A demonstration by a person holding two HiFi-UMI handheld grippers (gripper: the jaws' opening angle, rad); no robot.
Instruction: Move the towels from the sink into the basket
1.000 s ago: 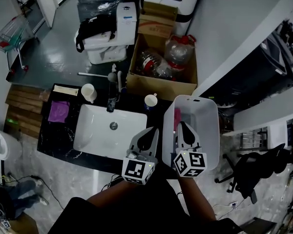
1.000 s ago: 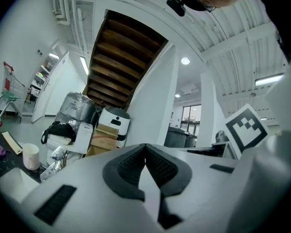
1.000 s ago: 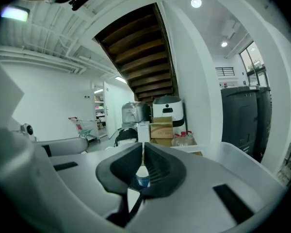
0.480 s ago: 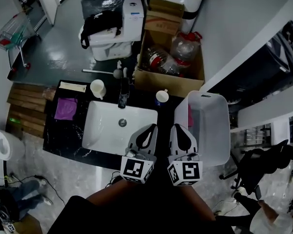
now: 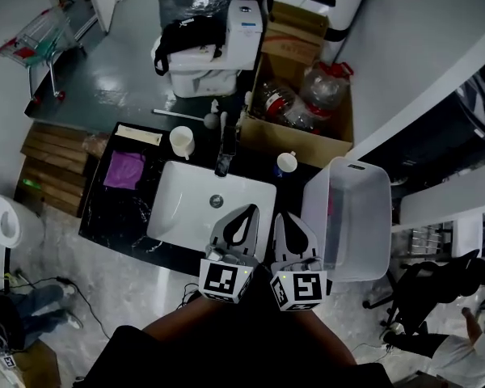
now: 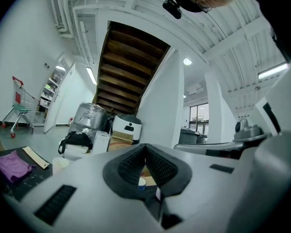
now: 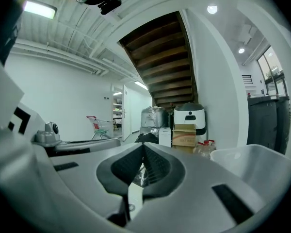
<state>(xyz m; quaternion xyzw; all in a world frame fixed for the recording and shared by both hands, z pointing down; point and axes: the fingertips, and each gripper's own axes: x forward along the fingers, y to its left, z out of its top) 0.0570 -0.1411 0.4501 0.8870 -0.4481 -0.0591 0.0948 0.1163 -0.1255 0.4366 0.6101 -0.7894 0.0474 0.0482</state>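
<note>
Hovering at the sink's (image 5: 186,208) near edge, we held the left gripper (image 5: 250,211) and the right gripper (image 5: 278,217) with jaws pressed together, empty. A pink towel (image 5: 330,207) lay in the basket (image 5: 365,217) right of the sink, and a purple cloth (image 5: 124,170) lay to its left.

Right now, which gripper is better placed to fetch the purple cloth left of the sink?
Likely left. The left gripper hangs over the sink's front edge, on the purple cloth's side; the right gripper sits beside the basket, farther away.
</note>
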